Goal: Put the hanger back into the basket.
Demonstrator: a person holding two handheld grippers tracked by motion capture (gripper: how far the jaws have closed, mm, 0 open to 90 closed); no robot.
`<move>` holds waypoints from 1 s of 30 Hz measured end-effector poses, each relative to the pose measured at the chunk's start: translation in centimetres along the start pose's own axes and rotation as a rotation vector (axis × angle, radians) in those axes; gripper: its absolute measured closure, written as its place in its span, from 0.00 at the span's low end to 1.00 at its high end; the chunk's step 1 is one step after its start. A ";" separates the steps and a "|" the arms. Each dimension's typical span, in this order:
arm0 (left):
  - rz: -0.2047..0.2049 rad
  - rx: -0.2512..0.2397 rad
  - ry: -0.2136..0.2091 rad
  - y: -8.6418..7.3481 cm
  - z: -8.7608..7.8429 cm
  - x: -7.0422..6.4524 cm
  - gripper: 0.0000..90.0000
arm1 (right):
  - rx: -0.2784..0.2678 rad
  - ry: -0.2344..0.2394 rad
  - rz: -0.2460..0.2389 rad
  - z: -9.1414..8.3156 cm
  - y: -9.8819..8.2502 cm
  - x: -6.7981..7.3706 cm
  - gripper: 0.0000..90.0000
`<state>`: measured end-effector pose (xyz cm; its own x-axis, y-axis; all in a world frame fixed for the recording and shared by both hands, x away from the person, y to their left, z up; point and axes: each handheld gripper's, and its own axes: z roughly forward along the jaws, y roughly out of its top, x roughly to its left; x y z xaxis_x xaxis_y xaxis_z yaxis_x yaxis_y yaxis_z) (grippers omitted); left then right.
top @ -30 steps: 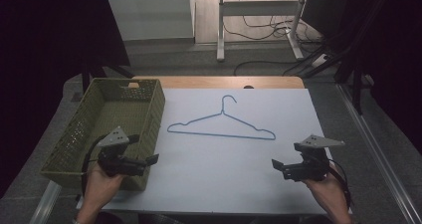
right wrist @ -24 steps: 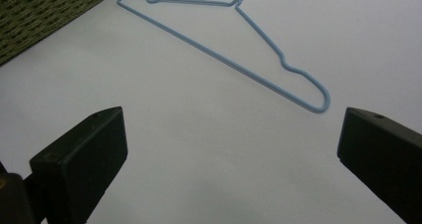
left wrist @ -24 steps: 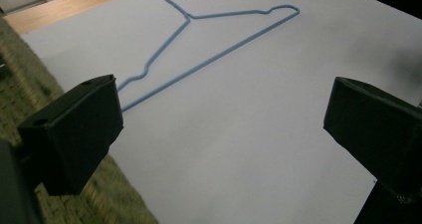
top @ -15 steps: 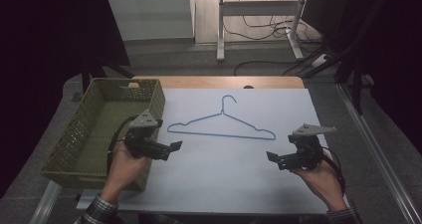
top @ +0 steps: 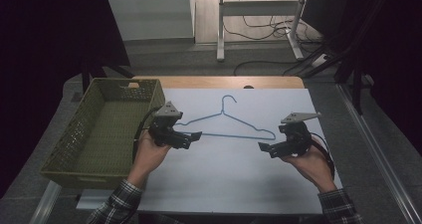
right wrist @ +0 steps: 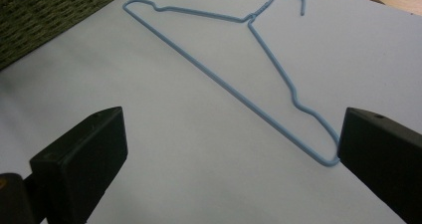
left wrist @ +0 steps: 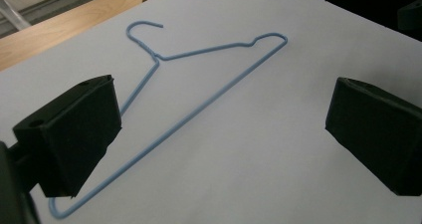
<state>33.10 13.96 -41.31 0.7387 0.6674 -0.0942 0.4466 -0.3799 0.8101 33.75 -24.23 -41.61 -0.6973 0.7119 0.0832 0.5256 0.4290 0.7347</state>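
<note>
A blue wire hanger (top: 226, 127) lies flat on the white sheet (top: 224, 184), hook pointing to the far side. My left gripper (top: 194, 136) hovers at the hanger's left end, jaws open. In the left gripper view the hanger (left wrist: 209, 95) runs diagonally and its near corner sits just below the left jaw of that gripper (left wrist: 224, 134). My right gripper (top: 263, 147) is open close to the hanger's right end. In the right gripper view the hanger (right wrist: 224, 83) ends right beside the right jaw of the gripper (right wrist: 229, 159). Neither gripper holds anything.
A green woven basket (top: 124, 82) stands at the left edge of the sheet, close behind my left hand. A strip of wooden tabletop (top: 214, 81) shows beyond the sheet. Table legs and cables lie on the floor farther back.
Both hands have moved forward and inward from the table's front edge, and each gripper now sits near one end of the hanger. The hanger has not moved.
</note>
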 end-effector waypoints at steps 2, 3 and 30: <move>-0.002 -0.001 -0.001 0.2 0.9 0.2 0.01 | 0.008 0.002 0.001 0.4 0.3 -0.2 0.00; -0.002 -0.001 -0.001 0.2 0.9 0.2 0.01 | 0.008 0.002 0.001 0.4 0.3 -0.2 0.00; 0.010 0.067 -0.013 -1.9 5.9 1.4 0.01 | 0.088 0.013 -0.096 9.7 5.5 -3.9 0.39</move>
<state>36.27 11.90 -46.42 0.7493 0.6555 -0.0940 0.4716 -0.4285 0.7707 44.11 -19.25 -44.43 -0.7523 0.6583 0.0241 0.4964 0.5424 0.6777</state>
